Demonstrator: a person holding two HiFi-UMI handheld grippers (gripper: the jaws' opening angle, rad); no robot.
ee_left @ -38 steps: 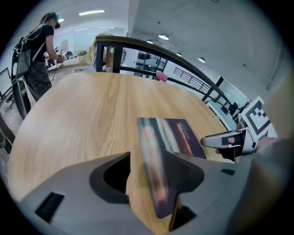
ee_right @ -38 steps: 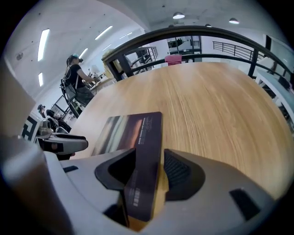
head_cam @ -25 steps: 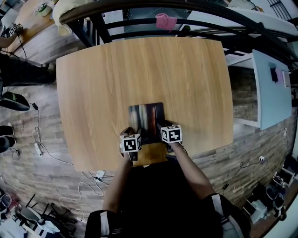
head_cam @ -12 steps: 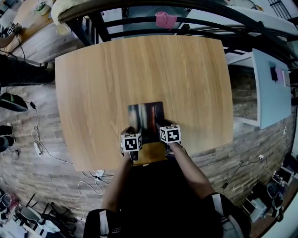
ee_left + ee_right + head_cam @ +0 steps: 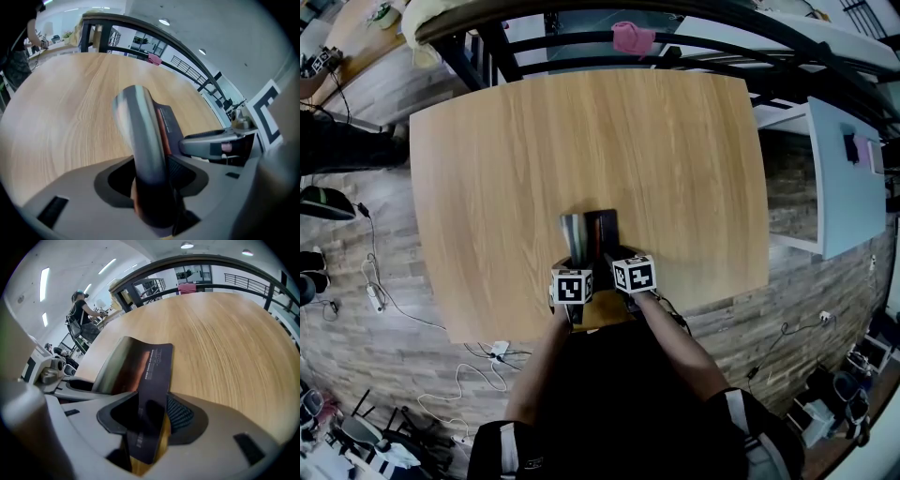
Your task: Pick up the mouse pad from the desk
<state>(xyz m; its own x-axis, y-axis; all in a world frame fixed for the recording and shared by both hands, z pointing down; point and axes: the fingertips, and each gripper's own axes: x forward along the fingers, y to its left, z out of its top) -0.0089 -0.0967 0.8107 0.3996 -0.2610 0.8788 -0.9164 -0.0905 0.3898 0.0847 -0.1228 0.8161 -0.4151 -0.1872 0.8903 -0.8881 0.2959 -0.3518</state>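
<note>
The mouse pad (image 5: pixel 590 233), dark with a reddish print, is at the near edge of the wooden desk (image 5: pixel 581 141), bent upward into a fold between my two grippers. My left gripper (image 5: pixel 575 267) is shut on the pad's left edge, and the pad (image 5: pixel 140 136) curves up out of its jaws (image 5: pixel 152 185). My right gripper (image 5: pixel 614 256) is shut on the right edge, where the pad (image 5: pixel 145 369) stands upright in its jaws (image 5: pixel 147 423). The grippers are close together, side by side. The pad's far edge seems to stay on the desk.
A black railing with a pink cloth (image 5: pixel 634 41) runs behind the desk. A light blue table (image 5: pixel 844 178) stands to the right. Cables (image 5: pixel 384 300) lie on the floor at the left. A person (image 5: pixel 80 310) is far off at another desk.
Both grippers have moved toward each other. The pad, flat and wide a second ago, has buckled up between them and looks narrower from above.
</note>
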